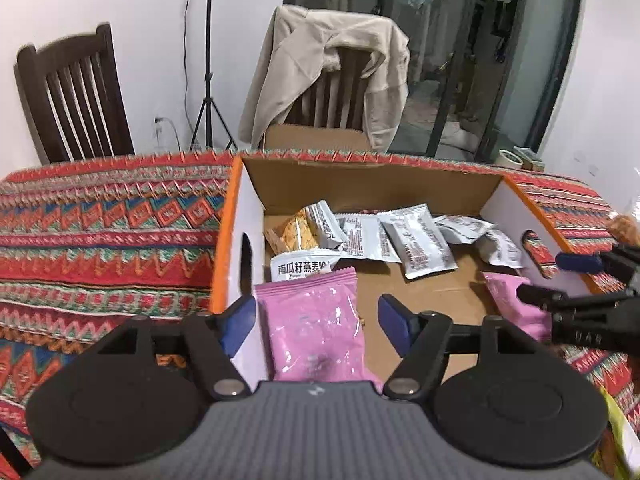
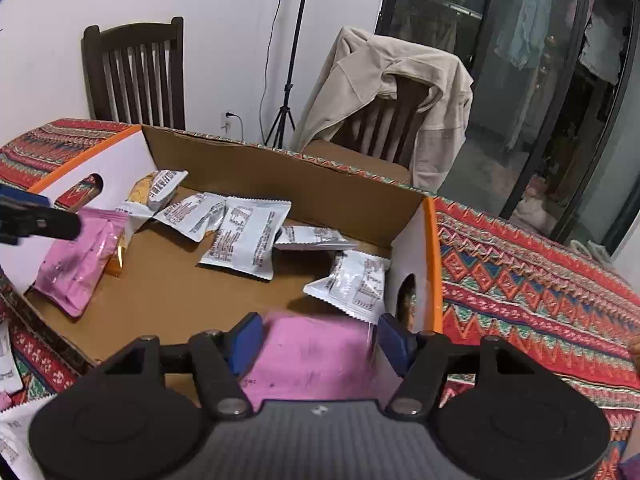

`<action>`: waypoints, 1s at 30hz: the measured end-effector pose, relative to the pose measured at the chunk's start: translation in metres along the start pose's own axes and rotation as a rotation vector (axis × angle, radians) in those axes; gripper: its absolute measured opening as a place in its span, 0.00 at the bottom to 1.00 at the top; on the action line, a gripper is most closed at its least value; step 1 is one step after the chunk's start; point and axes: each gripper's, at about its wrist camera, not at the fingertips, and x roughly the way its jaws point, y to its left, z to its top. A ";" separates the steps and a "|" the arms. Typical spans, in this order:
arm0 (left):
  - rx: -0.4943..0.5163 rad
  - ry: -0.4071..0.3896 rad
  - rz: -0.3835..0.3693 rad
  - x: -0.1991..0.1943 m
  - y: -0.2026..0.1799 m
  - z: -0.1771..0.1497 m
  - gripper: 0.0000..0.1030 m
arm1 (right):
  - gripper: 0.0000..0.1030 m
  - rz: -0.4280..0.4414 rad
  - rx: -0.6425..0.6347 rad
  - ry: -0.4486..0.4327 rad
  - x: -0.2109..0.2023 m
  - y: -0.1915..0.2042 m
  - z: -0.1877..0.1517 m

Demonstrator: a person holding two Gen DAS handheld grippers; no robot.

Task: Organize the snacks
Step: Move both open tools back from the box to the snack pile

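Over cardboard box (image 1: 372,184), both tilted grippers' fingers (image 1: 240,320) bracket pink packets (image 1: 312,320).

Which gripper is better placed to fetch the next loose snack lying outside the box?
Probably the left gripper. Both grippers hang over the cardboard box with a pink packet between open fingers, but the right wrist view shows white packets outside the box's left edge, nearer the left.
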 end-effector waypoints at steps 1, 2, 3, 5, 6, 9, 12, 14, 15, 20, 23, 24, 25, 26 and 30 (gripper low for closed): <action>0.004 -0.012 -0.006 -0.008 0.000 -0.001 0.71 | 0.64 -0.007 -0.002 -0.008 -0.005 0.000 0.001; 0.010 -0.029 -0.018 -0.020 0.001 -0.002 0.73 | 0.66 -0.011 -0.002 -0.021 -0.014 -0.001 0.001; 0.017 -0.041 -0.027 -0.029 0.001 -0.005 0.74 | 0.69 -0.012 0.001 -0.038 -0.024 -0.003 0.002; 0.044 -0.057 -0.026 -0.052 -0.002 -0.012 0.76 | 0.73 -0.010 0.018 -0.085 -0.050 -0.008 0.000; 0.058 -0.059 -0.022 -0.060 -0.007 -0.014 0.77 | 0.76 -0.005 0.026 -0.106 -0.062 -0.010 -0.002; 0.094 -0.095 -0.031 -0.091 -0.019 -0.028 0.80 | 0.81 0.021 0.059 -0.178 -0.106 -0.020 -0.015; 0.102 -0.140 -0.060 -0.123 -0.031 -0.050 0.83 | 0.81 0.048 0.059 -0.202 -0.136 -0.025 -0.034; 0.111 -0.174 -0.082 -0.144 -0.038 -0.070 0.87 | 0.82 0.055 0.052 -0.216 -0.158 -0.024 -0.048; 0.115 -0.187 -0.085 -0.152 -0.040 -0.078 0.89 | 0.83 0.060 0.054 -0.224 -0.168 -0.024 -0.057; 0.107 -0.175 -0.051 -0.184 -0.056 -0.127 0.91 | 0.87 0.116 0.090 -0.263 -0.214 -0.019 -0.108; 0.080 -0.179 -0.042 -0.204 -0.062 -0.152 0.91 | 0.87 0.150 0.103 -0.267 -0.231 -0.012 -0.142; 0.074 -0.180 -0.040 -0.211 -0.064 -0.160 0.91 | 0.87 0.153 0.100 -0.264 -0.235 -0.009 -0.151; 0.071 -0.181 -0.036 -0.217 -0.065 -0.166 0.95 | 0.87 0.150 0.095 -0.266 -0.241 -0.006 -0.159; 0.069 -0.182 -0.025 -0.222 -0.067 -0.173 0.97 | 0.87 0.149 0.087 -0.270 -0.246 -0.003 -0.167; 0.062 -0.172 0.003 -0.237 -0.072 -0.199 0.97 | 0.94 0.173 0.092 -0.260 -0.261 0.001 -0.194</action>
